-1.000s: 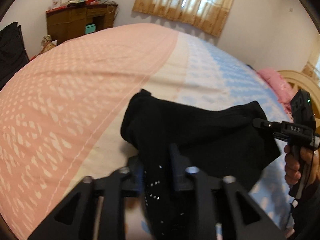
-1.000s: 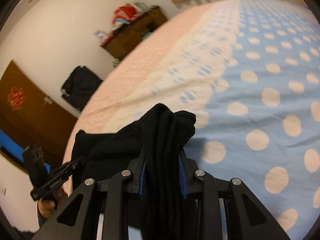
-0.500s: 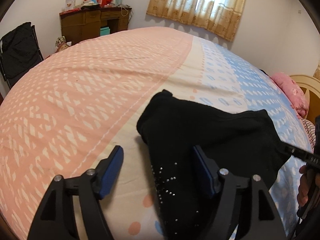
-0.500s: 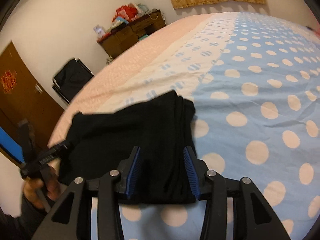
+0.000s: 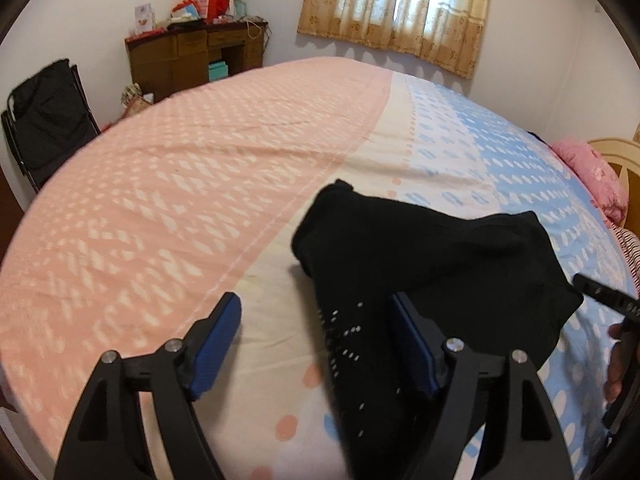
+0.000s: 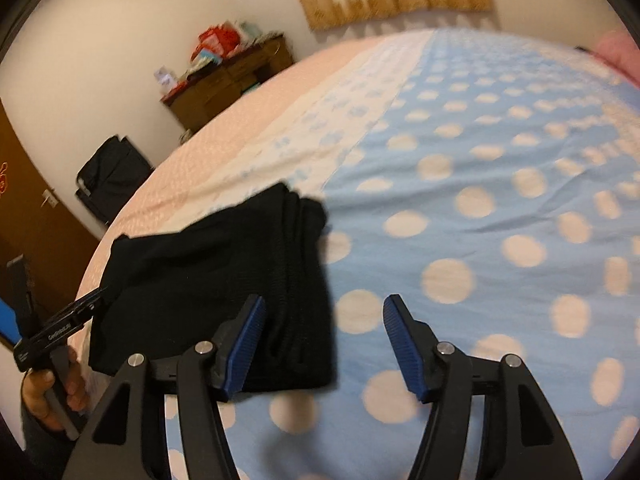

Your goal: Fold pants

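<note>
The black pants lie folded into a compact bundle on the bed; small white studs show on their near end. They also show in the right wrist view. My left gripper is open and empty, its jaws wide apart over the near left end of the bundle. My right gripper is open and empty, just off the bundle's right edge, above the blue dotted sheet. Each gripper shows in the other's view, the left one and the right one, held by a hand.
The bed has a pink, cream and blue dotted sheet. A pink pillow lies at the far right by the headboard. A wooden desk with clutter and a black chair stand by the far wall.
Both grippers were shut on the pants a second ago. They opened, let the bundle down on the bed and pulled back; the right one moved off to the right.
</note>
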Available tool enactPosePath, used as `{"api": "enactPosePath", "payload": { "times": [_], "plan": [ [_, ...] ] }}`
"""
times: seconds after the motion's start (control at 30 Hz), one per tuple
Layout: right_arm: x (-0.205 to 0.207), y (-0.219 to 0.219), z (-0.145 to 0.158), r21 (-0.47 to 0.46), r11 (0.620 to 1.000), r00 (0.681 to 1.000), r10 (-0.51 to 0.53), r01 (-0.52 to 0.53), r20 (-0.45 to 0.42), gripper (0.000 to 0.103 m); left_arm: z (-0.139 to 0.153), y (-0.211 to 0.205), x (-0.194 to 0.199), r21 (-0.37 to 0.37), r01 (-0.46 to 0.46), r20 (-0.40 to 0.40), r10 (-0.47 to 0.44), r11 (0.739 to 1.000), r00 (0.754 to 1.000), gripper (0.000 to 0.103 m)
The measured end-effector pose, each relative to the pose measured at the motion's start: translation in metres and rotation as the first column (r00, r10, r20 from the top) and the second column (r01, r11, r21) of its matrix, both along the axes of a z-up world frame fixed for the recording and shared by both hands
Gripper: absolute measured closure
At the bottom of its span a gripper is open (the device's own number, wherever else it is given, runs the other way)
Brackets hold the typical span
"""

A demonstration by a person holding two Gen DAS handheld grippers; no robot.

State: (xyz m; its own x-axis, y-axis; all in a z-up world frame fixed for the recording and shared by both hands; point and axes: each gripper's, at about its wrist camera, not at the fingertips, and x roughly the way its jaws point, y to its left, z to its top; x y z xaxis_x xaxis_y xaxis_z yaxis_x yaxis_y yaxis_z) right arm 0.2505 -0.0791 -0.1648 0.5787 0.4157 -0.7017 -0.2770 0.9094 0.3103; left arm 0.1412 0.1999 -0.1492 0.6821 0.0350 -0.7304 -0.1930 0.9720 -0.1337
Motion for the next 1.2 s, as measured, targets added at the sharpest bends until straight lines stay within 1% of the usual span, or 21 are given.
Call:
{"api": "enactPosePath", "payload": {
  "times": [0.1, 0.2, 0.27, 0.33, 0.4, 0.43, 0.47, 0.5, 0.53, 0.57, 0.6, 0.67, 0.77, 0.87, 0.93, 1.1, 1.2],
  "plan": [
    [-0.011, -0.008, 0.010, 0.007, 1.000, 1.000, -0.005, 0.005, 0.007, 0.040, 0.004, 0.002, -0.006, 0.012, -0.012, -0.004, 0.012, 1.000, 1.000, 0.025],
    [-0.020, -0.007, 0.017, -0.011, 1.000, 1.000, 0.004, -0.004, 0.020, 0.040, 0.010, -0.001, -0.012, 0.021, -0.019, -0.008, 0.019, 1.000, 1.000, 0.025],
    [-0.029, -0.006, 0.024, -0.011, 1.000, 0.999, 0.014, -0.014, 0.037, 0.040, 0.017, -0.004, -0.018, 0.032, -0.011, 0.004, 0.011, 0.999, 1.000, 0.025],
    [-0.044, -0.005, 0.037, -0.020, 1.000, 0.997, 0.014, -0.013, 0.074, 0.040, 0.025, -0.007, -0.025, 0.044, -0.013, 0.015, 0.012, 0.999, 1.000, 0.025],
    [-0.066, -0.002, 0.057, -0.036, 0.999, 0.989, 0.010, -0.004, 0.149, 0.040, 0.036, -0.009, -0.035, 0.050, -0.016, 0.040, 0.014, 0.999, 0.999, 0.024],
    [-0.081, 0.000, 0.068, -0.045, 0.999, 0.980, 0.022, -0.014, 0.198, 0.040, 0.040, -0.010, -0.040, 0.053, -0.016, 0.054, 0.013, 0.998, 0.998, 0.021],
    [-0.094, 0.001, 0.079, -0.061, 0.998, 0.970, 0.031, -0.017, 0.243, 0.040, 0.047, -0.011, -0.046, 0.059, -0.018, 0.075, 0.014, 0.998, 0.997, 0.014],
    [-0.109, 0.004, 0.089, -0.084, 0.996, 0.955, 0.036, -0.012, 0.294, 0.038, 0.053, -0.012, -0.050, 0.064, -0.022, 0.091, 0.016, 0.998, 0.996, 0.010],
    [-0.123, 0.005, 0.099, -0.106, 0.994, 0.940, 0.038, -0.002, 0.338, 0.035, 0.059, -0.012, -0.055, 0.068, -0.028, 0.111, 0.020, 0.997, 0.994, 0.007],
    [-0.138, 0.006, 0.107, -0.129, 0.992, 0.924, 0.035, 0.015, 0.380, 0.033, 0.066, -0.013, -0.060, 0.069, -0.032, 0.133, 0.022, 0.997, 0.991, 0.006],
    [-0.146, 0.007, 0.113, -0.140, 0.990, 0.914, 0.030, 0.030, 0.404, 0.031, 0.074, -0.014, -0.065, 0.069, -0.032, 0.158, 0.021, 0.997, 0.987, 0.006],
    [-0.164, 0.003, 0.122, -0.144, 0.988, 0.897, 0.016, 0.053, 0.441, 0.030, 0.085, -0.018, -0.070, 0.063, -0.030, 0.185, 0.018, 0.998, 0.983, 0.002],
    [-0.181, -0.004, 0.131, -0.127, 0.989, 0.885, -0.005, 0.072, 0.466, 0.030, 0.100, -0.024, -0.079, 0.053, -0.019, 0.234, 0.006, 0.998, 0.972, 0.001],
    [-0.190, -0.010, 0.134, -0.116, 0.988, 0.877, -0.032, 0.099, 0.479, 0.028, 0.111, -0.032, -0.086, 0.077, -0.007, 0.264, -0.014, 0.997, 0.964, 0.000],
    [-0.192, -0.012, 0.134, -0.132, 0.986, 0.877, -0.030, 0.106, 0.480, 0.028, 0.116, -0.037, -0.089, 0.101, -0.004, 0.281, -0.025, 0.995, 0.959, 0.000],
    [-0.199, -0.023, 0.137, -0.107, 0.986, 0.870, -0.061, 0.130, 0.489, 0.028, 0.123, -0.044, -0.094, 0.125, 0.006, 0.306, -0.044, 0.992, 0.951, 0.000],
    [-0.202, -0.027, 0.140, -0.099, 0.985, 0.865, -0.071, 0.138, 0.496, 0.027, 0.122, -0.047, -0.096, 0.133, 0.007, 0.309, -0.048, 0.991, 0.950, 0.000]
  ]
}}
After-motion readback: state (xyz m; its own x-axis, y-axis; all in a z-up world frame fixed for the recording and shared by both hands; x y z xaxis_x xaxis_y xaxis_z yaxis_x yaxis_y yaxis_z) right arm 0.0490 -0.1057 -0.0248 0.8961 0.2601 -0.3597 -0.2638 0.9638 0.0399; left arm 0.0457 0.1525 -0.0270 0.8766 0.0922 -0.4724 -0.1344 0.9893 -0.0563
